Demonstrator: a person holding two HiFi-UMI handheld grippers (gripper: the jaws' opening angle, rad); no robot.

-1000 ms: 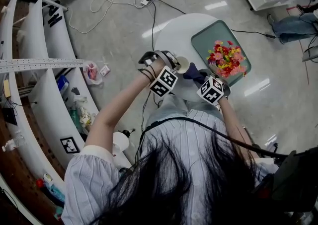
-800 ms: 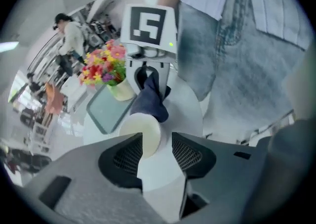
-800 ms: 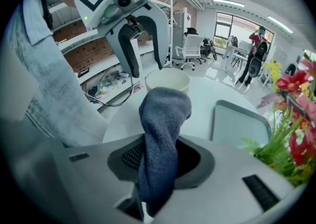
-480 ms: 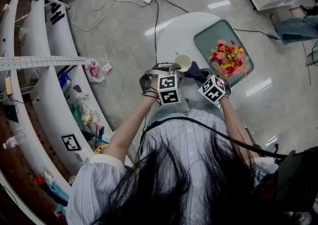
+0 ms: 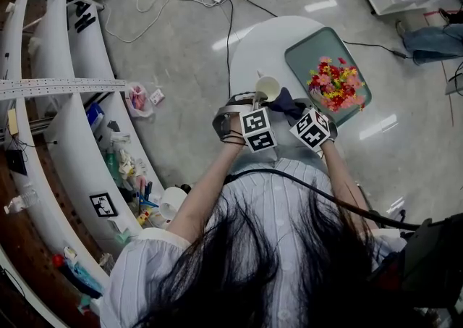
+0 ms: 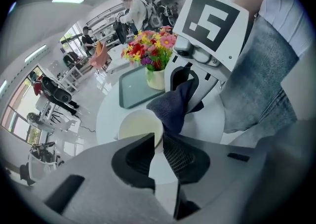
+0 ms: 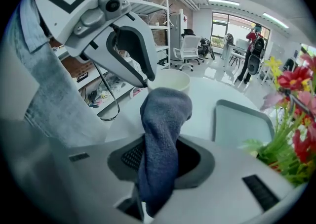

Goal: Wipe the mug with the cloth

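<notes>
The left gripper (image 6: pixel 157 141) has just closed on the rim of the cream mug (image 6: pixel 137 128). At the mug's 4 o'clock, the right gripper (image 5: pixel 297 114) clamps a dark blue cloth (image 7: pixel 161 129).

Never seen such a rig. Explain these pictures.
No robot here: a person holds a two-jaw gripper in each hand. The head view looks down from a camera on the person's head; the other two views come from cameras riding on each gripper. On the white table lies a green tray with a vase of flowers. The right gripper is shut on a dark blue cloth. The jaws of the left gripper have just been closing, with a cream mug's rim between them.
</notes>
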